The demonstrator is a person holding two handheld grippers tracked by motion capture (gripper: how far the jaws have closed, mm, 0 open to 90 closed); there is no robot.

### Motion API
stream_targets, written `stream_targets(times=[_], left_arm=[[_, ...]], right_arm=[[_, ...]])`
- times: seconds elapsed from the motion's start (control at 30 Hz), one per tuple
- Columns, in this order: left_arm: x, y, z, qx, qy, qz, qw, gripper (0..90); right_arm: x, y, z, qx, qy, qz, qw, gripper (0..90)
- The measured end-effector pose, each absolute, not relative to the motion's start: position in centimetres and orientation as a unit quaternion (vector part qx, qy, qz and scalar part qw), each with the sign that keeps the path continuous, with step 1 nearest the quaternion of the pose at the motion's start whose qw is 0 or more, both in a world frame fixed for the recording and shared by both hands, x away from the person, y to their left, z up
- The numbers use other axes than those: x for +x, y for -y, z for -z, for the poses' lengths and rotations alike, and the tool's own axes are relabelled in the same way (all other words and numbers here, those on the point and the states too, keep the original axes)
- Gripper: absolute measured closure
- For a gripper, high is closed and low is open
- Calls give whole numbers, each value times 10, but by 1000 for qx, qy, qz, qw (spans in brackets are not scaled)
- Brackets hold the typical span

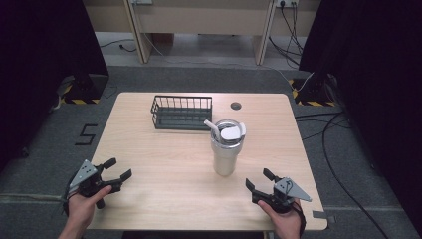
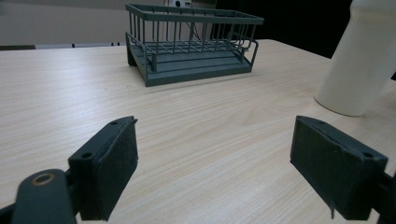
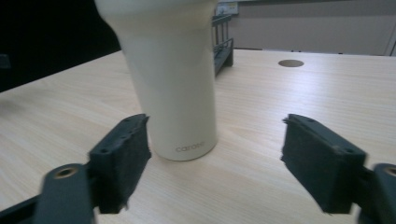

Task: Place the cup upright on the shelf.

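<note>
Cream tumbler (image 1: 225, 149) stands upright mid-table, just ahead-left of the right gripper (image 1: 263, 183), nearer than the left gripper (image 1: 115, 169); both grippers' jaws gape wide, holding nothing.

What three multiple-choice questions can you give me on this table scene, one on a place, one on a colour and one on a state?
1. Where is the wire basket?
A. Between the grippers
B. On the far part of the table, beyond and left of the tumbler
C. On the floor

2. What colour is the tumbler's body?
A. Cream white
B. Red
C. Blue

3. How do the jaws of the right gripper stand?
A. Shut on the tumbler
B. Open, holding nothing
C. Shut on the basket

Answers: 1 B, the high view shows the basket near the far edge; 2 A, both gripper views show a pale cream wall; 3 B, the right gripper view shows its jaws apart and the tumbler beyond them.
</note>
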State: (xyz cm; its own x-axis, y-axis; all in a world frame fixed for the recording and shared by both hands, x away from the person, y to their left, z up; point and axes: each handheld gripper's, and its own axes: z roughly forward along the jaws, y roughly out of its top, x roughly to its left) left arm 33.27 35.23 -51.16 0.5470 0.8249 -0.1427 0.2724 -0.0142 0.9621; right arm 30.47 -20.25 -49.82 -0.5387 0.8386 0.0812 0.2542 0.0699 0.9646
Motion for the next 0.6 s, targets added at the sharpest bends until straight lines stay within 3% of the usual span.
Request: stream_targets(times=[0.6], left_arm=[[333,-350,513,671,-407,-225,577,146]], right_arm=[[330,168,481,369,-686,-563,276,203]])
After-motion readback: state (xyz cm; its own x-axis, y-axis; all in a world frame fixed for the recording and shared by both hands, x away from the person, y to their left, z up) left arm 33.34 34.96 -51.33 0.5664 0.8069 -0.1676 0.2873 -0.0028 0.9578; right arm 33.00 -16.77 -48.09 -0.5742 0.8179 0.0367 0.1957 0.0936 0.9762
